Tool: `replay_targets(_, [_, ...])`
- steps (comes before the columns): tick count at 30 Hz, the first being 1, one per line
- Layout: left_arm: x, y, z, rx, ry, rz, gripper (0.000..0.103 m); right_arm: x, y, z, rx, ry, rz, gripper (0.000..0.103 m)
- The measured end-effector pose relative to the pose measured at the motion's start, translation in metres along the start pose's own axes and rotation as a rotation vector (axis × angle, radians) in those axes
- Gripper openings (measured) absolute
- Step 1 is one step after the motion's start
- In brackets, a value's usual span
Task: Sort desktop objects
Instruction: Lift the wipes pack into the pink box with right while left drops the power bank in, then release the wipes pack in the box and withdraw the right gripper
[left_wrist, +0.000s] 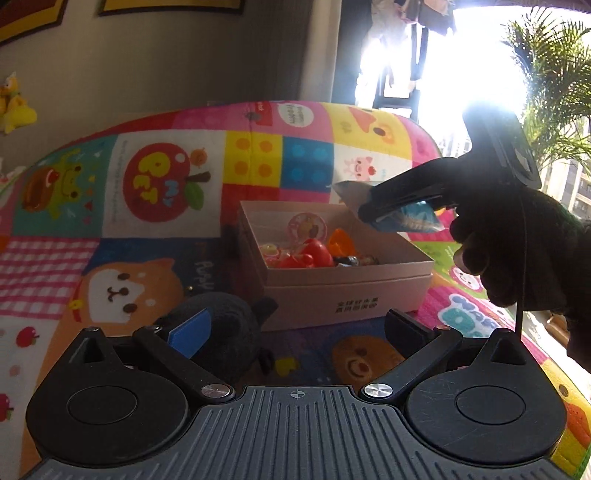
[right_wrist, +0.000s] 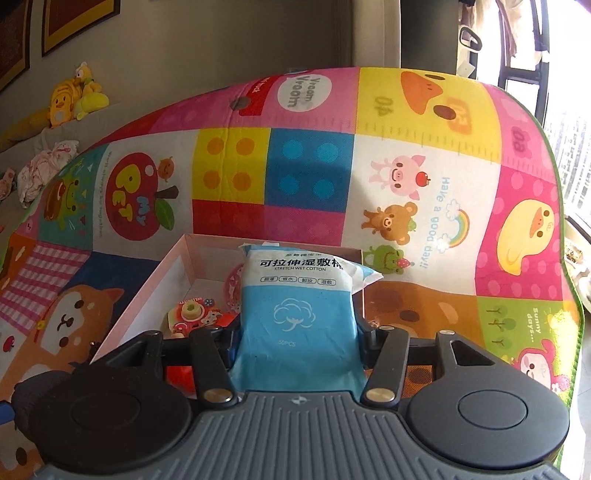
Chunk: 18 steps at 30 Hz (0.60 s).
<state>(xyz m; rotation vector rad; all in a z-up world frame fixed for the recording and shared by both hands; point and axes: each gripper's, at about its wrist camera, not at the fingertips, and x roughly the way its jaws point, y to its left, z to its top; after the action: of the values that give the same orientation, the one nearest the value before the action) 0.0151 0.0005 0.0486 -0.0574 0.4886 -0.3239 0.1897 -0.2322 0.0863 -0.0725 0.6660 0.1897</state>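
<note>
A pink cardboard box (left_wrist: 347, 295) stands open on the cartoon play mat, with several small toys inside, among them a red figure (left_wrist: 314, 254). My right gripper (right_wrist: 297, 334) is shut on a blue-and-white pack of cotton pads (right_wrist: 295, 310). In the left wrist view that pack (left_wrist: 406, 218) hangs over the box's right rim, and a black-gloved hand (left_wrist: 517, 251) holds the gripper. My left gripper (left_wrist: 295, 319) stands wide open just in front of the box. A dark round object (left_wrist: 225, 328) lies on the mat against its left finger.
The box (right_wrist: 147, 284) sits near the middle of the mat (right_wrist: 424, 229), which spreads out behind it and to the right. Plush toys (right_wrist: 74, 99) lie on a ledge at far left. A bright window and a plant (left_wrist: 554, 92) are at right.
</note>
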Motion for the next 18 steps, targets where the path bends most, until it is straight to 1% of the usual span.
replay_targets(1, [0.000, 0.005, -0.002, -0.014, 0.005, 0.002, 0.103, 0.006, 0.004, 0.001, -0.016, 0.013, -0.003, 0.069])
replay_targets(2, [-0.001, 0.008, -0.003, -0.022, 0.003, 0.006, 0.103, 0.007, 0.007, 0.000, -0.026, 0.015, -0.006, 0.076])
replay_targets(4, [-0.006, 0.018, -0.005, -0.037, -0.008, 0.023, 0.103, -0.001, 0.007, -0.001, -0.042, -0.004, 0.010, 0.077])
replay_targets(6, [-0.009, 0.031, -0.008, -0.069, -0.015, 0.035, 0.103, -0.017, 0.000, -0.001, -0.047, -0.045, 0.015, 0.077])
replay_targets(7, [-0.010, 0.036, -0.009, -0.084, -0.016, 0.041, 0.103, -0.022, -0.002, -0.002, -0.052, -0.061, 0.008, 0.070])
replay_targets(8, [-0.011, 0.042, -0.010, -0.103, -0.018, 0.048, 0.103, -0.027, -0.006, -0.001, -0.063, -0.073, 0.000, 0.049])
replay_targets(10, [-0.010, 0.049, -0.011, -0.130, -0.022, 0.062, 0.103, -0.026, -0.010, -0.001, -0.065, -0.040, -0.008, 0.031])
replay_targets(13, [-0.009, 0.055, -0.013, -0.155, -0.022, 0.068, 0.103, -0.012, -0.011, -0.005, -0.035, 0.055, 0.017, 0.022])
replay_targets(14, [-0.009, 0.055, -0.013, -0.157, -0.023, 0.067, 0.103, -0.007, -0.009, -0.009, -0.004, 0.098, 0.057, 0.020])
replay_targets(17, [-0.009, 0.055, -0.014, -0.155, -0.019, 0.061, 0.103, 0.003, 0.003, -0.015, 0.034, 0.169, 0.160, 0.020])
replay_targets(18, [-0.009, 0.055, -0.015, -0.155, -0.015, 0.062, 0.103, 0.008, 0.007, -0.015, 0.030, 0.184, 0.161, 0.020])
